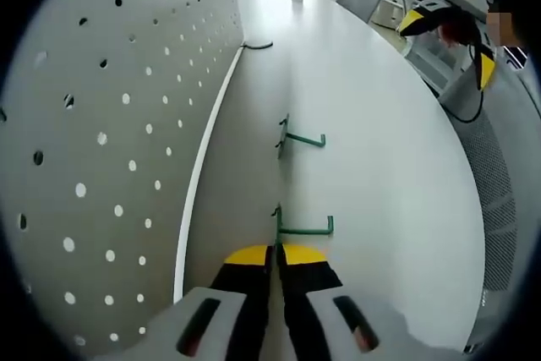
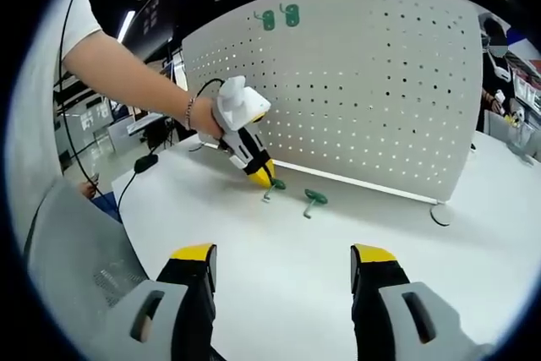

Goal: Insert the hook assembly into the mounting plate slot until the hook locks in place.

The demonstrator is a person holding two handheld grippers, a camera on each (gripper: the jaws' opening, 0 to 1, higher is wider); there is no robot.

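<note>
The white surface (image 1: 363, 124) runs long and bare past the hooks, with open room on its far side out to the curved edge; on the near side the pegboard (image 1: 127, 107) stands upright along it, its lower edge close to the hooks.

In the left gripper view, the left tongs (image 1: 276, 253) are drawn nearly together at the near hook (image 1: 302, 227), their yellow tips on either side of its upright plate; whether they actually pinch it cannot be told. That hook's long arm lies flat on the surface and points away from the pegboard, ending in an upturned tip. The far hook (image 1: 300, 138) lies just beyond it, parallel, pointing the same way.

The right gripper view looks square at the pegboard, with two more green hooks (image 2: 280, 17) hung near its top edge. There the right tongs (image 2: 283, 264) stand wide apart over bare surface, well clear of the hooks, and a person's hand (image 2: 199, 116) holds the left gripper tilted down at the near hook.
</note>
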